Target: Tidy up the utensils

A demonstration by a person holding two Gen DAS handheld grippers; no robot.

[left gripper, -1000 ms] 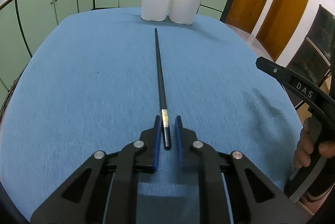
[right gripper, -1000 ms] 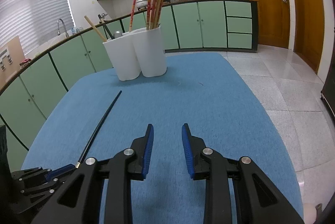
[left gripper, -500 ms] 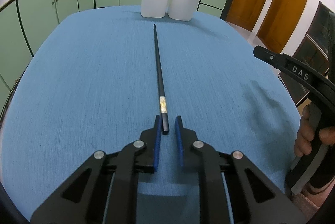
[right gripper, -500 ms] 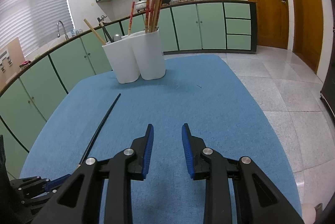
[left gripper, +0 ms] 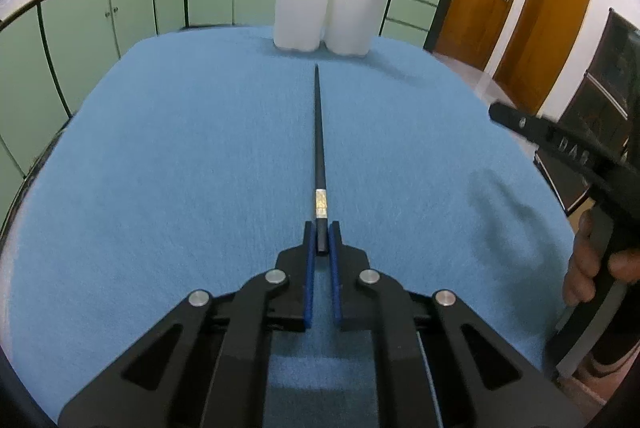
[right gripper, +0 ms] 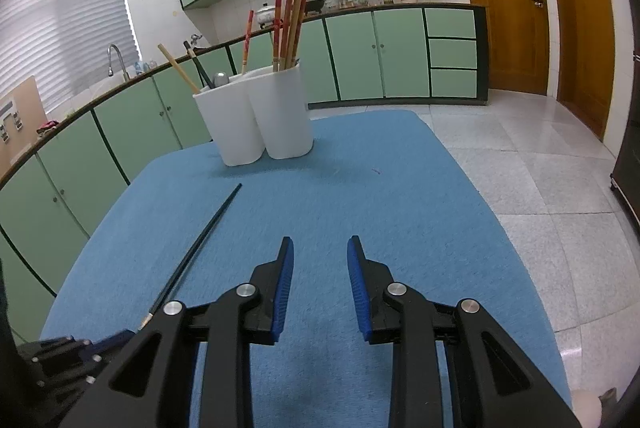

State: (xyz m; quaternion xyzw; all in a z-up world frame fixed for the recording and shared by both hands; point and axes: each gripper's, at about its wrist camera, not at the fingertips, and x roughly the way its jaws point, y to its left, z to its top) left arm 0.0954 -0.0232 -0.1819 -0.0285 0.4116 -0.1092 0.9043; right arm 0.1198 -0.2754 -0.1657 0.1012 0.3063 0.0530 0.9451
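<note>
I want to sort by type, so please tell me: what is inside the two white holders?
The right white plastic holder shows red and brown chopsticks. The left white plastic holder shows a tan wooden stick and dark handles. The walls cover their lower parts.

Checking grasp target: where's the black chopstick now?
Black chopstick lies on the blue cloth, butt end between the left tool's fingers, tip toward the white holders.
</note>
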